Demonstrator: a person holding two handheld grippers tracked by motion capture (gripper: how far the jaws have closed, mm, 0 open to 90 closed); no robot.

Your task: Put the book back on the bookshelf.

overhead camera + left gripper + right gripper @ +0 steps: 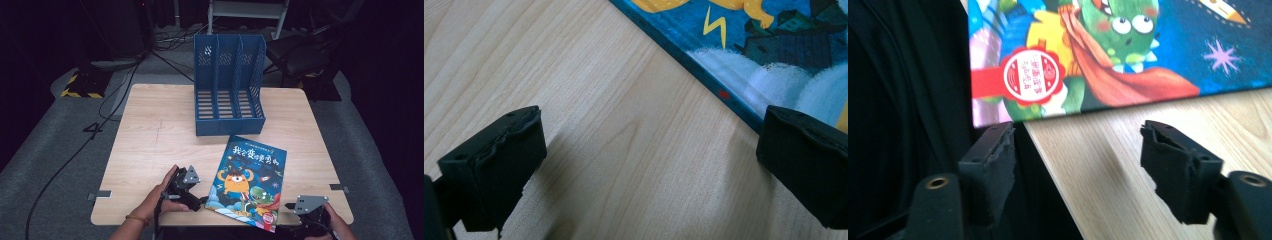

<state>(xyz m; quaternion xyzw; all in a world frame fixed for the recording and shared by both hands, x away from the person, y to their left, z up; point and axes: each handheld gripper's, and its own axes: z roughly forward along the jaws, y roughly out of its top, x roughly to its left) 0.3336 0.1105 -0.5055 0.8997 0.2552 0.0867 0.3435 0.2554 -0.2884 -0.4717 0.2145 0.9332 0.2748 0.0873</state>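
Left gripper (199, 200): closest thing in the high view along with its twin, sitting at the near left of the book (249, 181). Jaws spread wide, nothing between them but bare wood; in the left gripper view one pad (809, 170) hangs right over the book's spine edge, the other pad (499, 165) is well off on the table (150, 150).

Book: lies flat, cover up, tilted, just right of the left fingers and just ahead of the right ones. Its near corner pokes past the table's front edge, you can see it in the right gripper view (998, 100).

Risk, left side: my guess is that if those jaws close flat on the wood they'll just shove the book sideways instead of getting under the spine.

Right gripper (290, 206): also released, wide apart, empty. One pad (990, 160) hangs off the table over the dark drop, the other (1173, 170) sits over wood, book edge just beyond both.

Risk, right side: a nudge toward the near edge could probably tip the overhanging corner off the table.

Room: plenty of open wood left of the left fingers. Ahead, the blue file rack (229, 85) stands well apart from both grippers, slots facing up, so the route there looks free.
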